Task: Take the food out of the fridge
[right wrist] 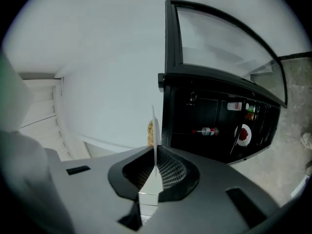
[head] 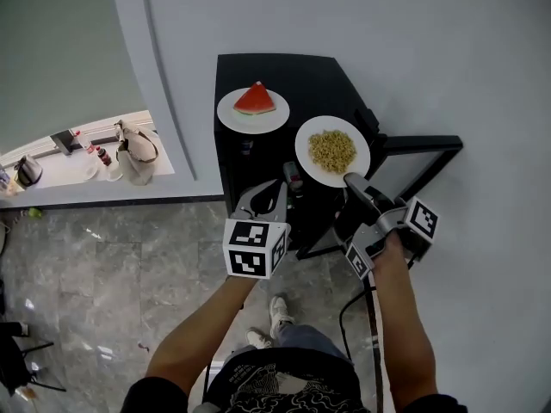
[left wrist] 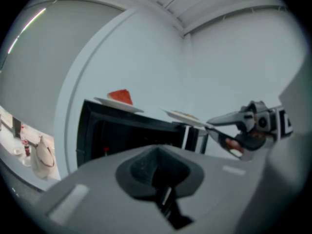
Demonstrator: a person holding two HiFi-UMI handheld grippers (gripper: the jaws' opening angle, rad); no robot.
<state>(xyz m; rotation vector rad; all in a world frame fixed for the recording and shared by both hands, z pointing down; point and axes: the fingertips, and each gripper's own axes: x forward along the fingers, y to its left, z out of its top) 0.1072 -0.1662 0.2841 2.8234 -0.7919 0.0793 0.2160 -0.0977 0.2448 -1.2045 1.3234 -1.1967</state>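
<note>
Pale grey wall (head: 430,58) fills most of my head view, with grey marbled floor (head: 103,265) across the lower left. A small black fridge (head: 318,80) stands against the wall at the centre of the frame, and its glass-paned door (head: 422,144) hangs open to the right. On the fridge top sits a round white plate (head: 232,114) carrying one red wedge of watermelon (head: 255,100).

My right tool (head: 351,181) is pinched on the rim of a second round white plate (head: 308,157) heaped with yellowish noodles (head: 332,150). That plate is outside the fridge, at the right edge of the fridge top. I cannot tell whether it touches the top. In the right gripper view its rim runs edge-on between the jaws.

My left tool (head: 269,188) sits just left of it in front of the fridge, with its jaws pressed together and nothing between them.

I count two tools, one fridge, one watermelon wedge and two plates outside the fridge. A third white plate (right wrist: 243,134) with something red on it is inside the fridge, near a small bottle (right wrist: 207,130).
</note>
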